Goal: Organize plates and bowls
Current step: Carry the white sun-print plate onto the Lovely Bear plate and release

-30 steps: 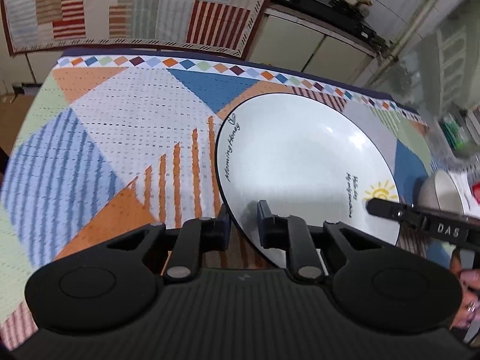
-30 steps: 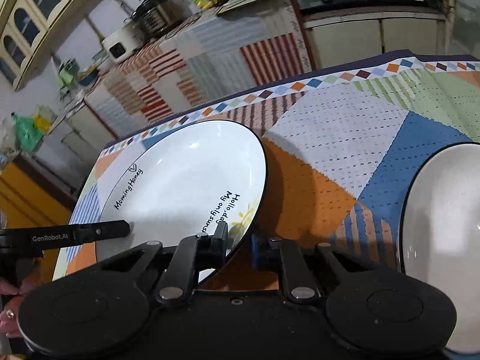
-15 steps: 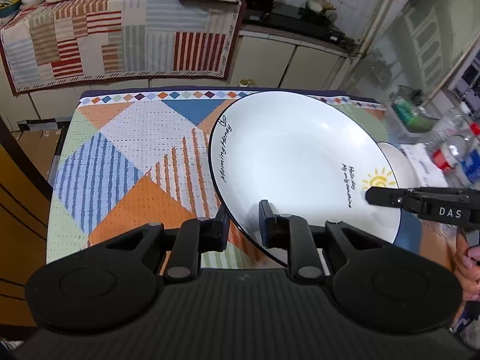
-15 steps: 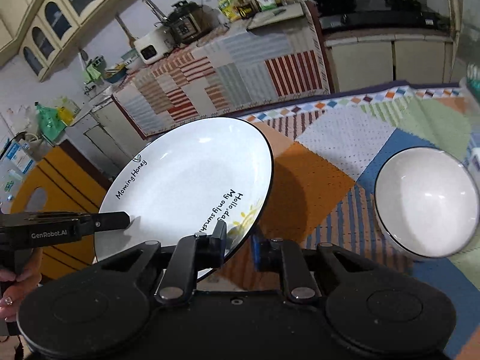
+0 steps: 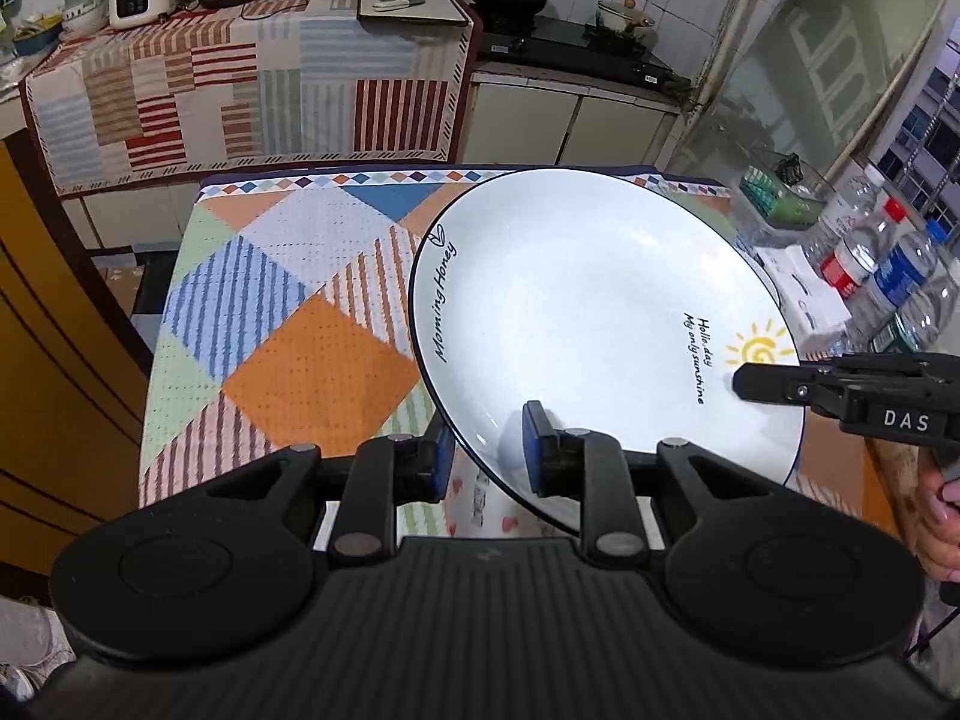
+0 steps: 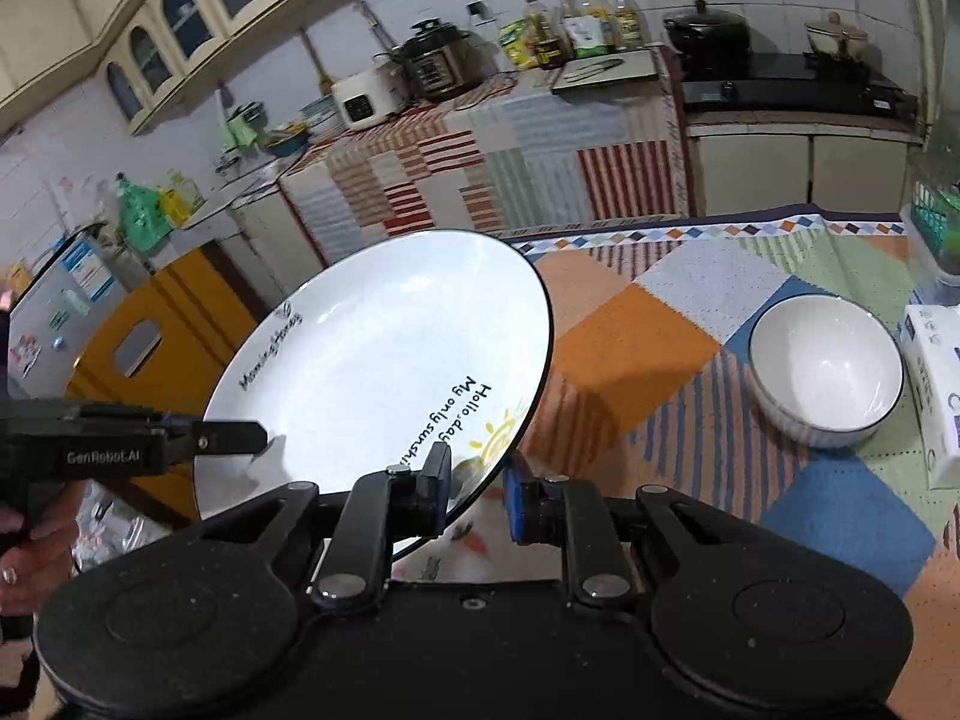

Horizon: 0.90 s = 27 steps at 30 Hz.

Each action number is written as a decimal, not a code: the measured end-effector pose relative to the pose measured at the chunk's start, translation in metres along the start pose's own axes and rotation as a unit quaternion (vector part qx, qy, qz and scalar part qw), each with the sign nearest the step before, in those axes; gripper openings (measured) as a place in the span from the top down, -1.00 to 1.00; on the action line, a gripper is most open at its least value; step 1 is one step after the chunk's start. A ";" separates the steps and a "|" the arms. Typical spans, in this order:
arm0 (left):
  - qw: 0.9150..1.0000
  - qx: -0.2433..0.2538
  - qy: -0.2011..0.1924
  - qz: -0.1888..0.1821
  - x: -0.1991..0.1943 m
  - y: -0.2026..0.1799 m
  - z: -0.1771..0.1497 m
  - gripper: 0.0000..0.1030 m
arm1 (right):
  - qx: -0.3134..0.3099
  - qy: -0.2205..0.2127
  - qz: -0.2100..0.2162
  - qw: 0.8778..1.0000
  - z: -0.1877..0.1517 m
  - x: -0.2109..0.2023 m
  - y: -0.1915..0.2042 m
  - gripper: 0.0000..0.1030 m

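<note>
A: Where is the plate (image 5: 588, 324)?

B: In the air above the table (image 5: 288, 312), tilted, carried by both grippers at once. It is white with a thin dark rim, "Morning Honey" lettered on one side and a small yellow sun on the other.

A: How do the jaws of the left gripper (image 5: 489, 450) stand?

B: Narrow, clamped on the near rim of the plate, one blue pad above the surface and one beneath. They have just been easing open a little, yet the rim sits between the pads.

A: And the right gripper (image 6: 477, 480)?

B: The same: a narrow gap, the rim by the sun drawing pinched between its pads. Its jaws have also been easing open slightly, with the plate held between them.

A: Does each gripper show in the other's view?

B: Yes. In the left wrist view the right gripper reaches in from the right edge, its tip on the plate near the sun. In the right wrist view the left one comes in from the left edge, its tip on the rim below "Morning Honey".

A: And the bowl (image 6: 825, 369)?

B: It is white, upright on the patchwork cloth (image 6: 648, 336), well apart from the plate, just beside a white box (image 6: 936, 384) at the right edge.
</note>
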State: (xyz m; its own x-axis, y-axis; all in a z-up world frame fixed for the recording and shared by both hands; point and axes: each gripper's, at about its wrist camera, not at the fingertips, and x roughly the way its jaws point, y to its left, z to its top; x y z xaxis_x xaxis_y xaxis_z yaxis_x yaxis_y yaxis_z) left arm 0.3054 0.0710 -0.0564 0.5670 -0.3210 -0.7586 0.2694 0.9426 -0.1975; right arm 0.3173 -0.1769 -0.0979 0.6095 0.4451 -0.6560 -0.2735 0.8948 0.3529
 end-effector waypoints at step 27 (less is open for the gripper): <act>0.997 -0.028 0.060 -0.025 0.054 -0.013 -0.075 0.58 | 0.009 0.069 -0.021 0.997 -0.074 0.008 -0.028 0.53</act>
State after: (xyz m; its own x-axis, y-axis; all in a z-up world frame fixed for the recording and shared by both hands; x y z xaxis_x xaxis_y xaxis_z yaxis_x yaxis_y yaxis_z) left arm 0.2740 0.0489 -0.1411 0.4550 -0.3575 -0.8156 0.2500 0.9303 -0.2683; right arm 0.2752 -0.1958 -0.1628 0.5114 0.4084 -0.7561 -0.2355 0.9128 0.3338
